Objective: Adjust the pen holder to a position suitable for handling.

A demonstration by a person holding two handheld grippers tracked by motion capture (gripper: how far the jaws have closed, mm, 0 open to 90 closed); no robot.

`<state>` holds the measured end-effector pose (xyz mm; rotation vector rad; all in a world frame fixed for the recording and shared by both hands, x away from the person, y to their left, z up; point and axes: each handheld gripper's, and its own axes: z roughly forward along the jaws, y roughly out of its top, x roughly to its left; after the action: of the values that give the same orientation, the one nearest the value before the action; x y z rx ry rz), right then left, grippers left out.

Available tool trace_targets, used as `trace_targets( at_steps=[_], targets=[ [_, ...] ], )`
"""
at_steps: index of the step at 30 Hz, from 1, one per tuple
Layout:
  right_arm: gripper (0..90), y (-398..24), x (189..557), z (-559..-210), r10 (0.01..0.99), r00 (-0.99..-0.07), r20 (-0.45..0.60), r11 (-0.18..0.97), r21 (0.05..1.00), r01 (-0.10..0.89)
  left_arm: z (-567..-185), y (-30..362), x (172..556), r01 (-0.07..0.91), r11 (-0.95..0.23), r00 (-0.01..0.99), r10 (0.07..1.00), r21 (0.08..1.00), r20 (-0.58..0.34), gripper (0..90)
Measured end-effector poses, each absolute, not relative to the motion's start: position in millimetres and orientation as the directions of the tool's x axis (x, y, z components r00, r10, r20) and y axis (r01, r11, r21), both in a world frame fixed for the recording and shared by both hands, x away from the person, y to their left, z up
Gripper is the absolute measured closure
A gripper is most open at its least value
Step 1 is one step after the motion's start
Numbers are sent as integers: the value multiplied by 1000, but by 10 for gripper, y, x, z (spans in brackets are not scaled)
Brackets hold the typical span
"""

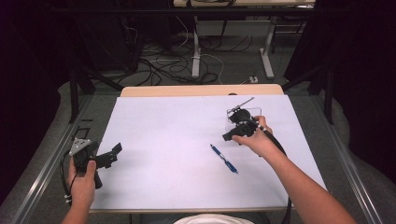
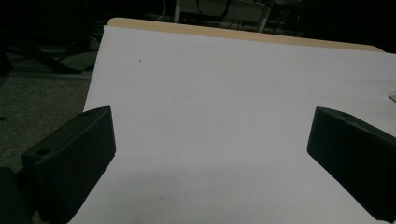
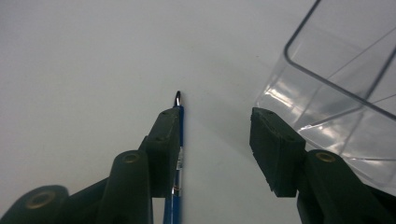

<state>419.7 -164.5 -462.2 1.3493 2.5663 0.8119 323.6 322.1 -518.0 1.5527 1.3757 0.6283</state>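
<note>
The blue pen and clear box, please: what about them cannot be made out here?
Blue pen: right gripper view, tail cut off by the bottom edge; contact with the right claw unclear.
Clear box: same view, cut by the right edge; high view, the claw covers part.

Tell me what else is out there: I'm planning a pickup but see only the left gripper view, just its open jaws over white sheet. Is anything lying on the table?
Observer: Yes, a blue pen lies flat on the white sheet, right of centre.
Operator: Anything near it?
Observer: A clear container sits farther back, beside the right gripper.
Operator: Is that gripper clamping something?
Observer: No, its jaws stand apart with nothing pressed between them.
</note>
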Motion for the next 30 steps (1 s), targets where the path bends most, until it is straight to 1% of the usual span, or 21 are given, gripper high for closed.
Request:
trace_targets(
  at_steps=[3,4,5,6,7,10,11,16,17,18,19,20,21,22,23,24,26,27,28,29,30],
  targets=[
    [530,-1578,4208,-4682,785,-605,136,473,500,725,-5184,3221,3236,474,71,237,950,878,-205,11],
    [529,-1565,4213,-4639,782,-612,120,519,419,745,-5180,3222,3233,473,75,235,950,878,-208,11],
    [529,-1565,4213,-4639,782,-612,120,519,419,745,-5176,3224,3231,471,77,234,950,879,-208,11],
    [532,-1506,4217,-4724,777,-614,138,488,485,726,-5175,3227,3232,468,74,233,951,881,-204,11],
    [537,-1480,4224,-4755,775,-616,144,477,507,718,-5177,3224,3235,470,72,235,951,880,-203,11],
    [544,-1432,4229,-4755,774,-618,139,489,489,723,-5178,3219,3233,473,66,236,951,879,-199,11],
    [546,-1382,4227,-4752,766,-629,128,515,463,722,-5177,3218,3233,473,64,238,951,879,-197,11],
    [549,-1276,4239,-4813,760,-639,123,530,453,717,-5178,3202,3242,469,57,242,952,882,-190,11],
    [549,-1264,4243,-4801,758,-642,118,553,406,728,-5170,3200,3239,466,51,244,952,883,-184,11],
    [549,-1264,4243,-4801,758,-642,118,553,406,728,-5170,3200,3239,466,51,244,952,883,-184,11],
    [549,-1258,4256,-4782,748,-656,102,588,356,726,-5168,3197,3238,465,49,244,953,884,-182,11],
    [548,-1213,4250,-4953,755,-644,123,507,515,691,-5168,3196,3239,464,46,245,953,885,-178,11],
    [548,-1213,4250,-4953,755,-644,123,507,515,691,-5170,3193,3239,464,46,245,953,884,-179,11],
    [548,-1205,4249,-4929,759,-638,129,519,472,712,-5171,3192,3240,466,45,246,953,883,-179,12],
    [548,-1194,4257,-4982,756,-640,137,499,512,699,-5173,3192,3240,467,46,245,953,883,-179,11],
    [548,-1205,4262,-4908,757,-644,113,554,412,724,-5174,3194,3241,468,45,245,953,883,-178,11],
    [549,-1213,4272,-4913,752,-653,95,570,406,715,-5176,3200,3241,466,49,240,954,883,-179,12],
    [553,-1191,4262,-4917,759,-639,124,547,411,729,-5175,3203,3240,467,51,238,954,883,-181,11],
    [558,-1187,4267,-4910,762,-637,117,558,379,738,-5174,3206,3240,467,51,238,954,883,-181,12],
    [558,-1187,4267,-4910,762,-637,117,558,379,738,-5174,3208,3238,468,52,236,955,882,-182,12],
    [591,-1182,4277,-4982,763,-633,134,526,440,728,-5173,3210,3238,467,53,234,955,883,-181,11]
  ],
)
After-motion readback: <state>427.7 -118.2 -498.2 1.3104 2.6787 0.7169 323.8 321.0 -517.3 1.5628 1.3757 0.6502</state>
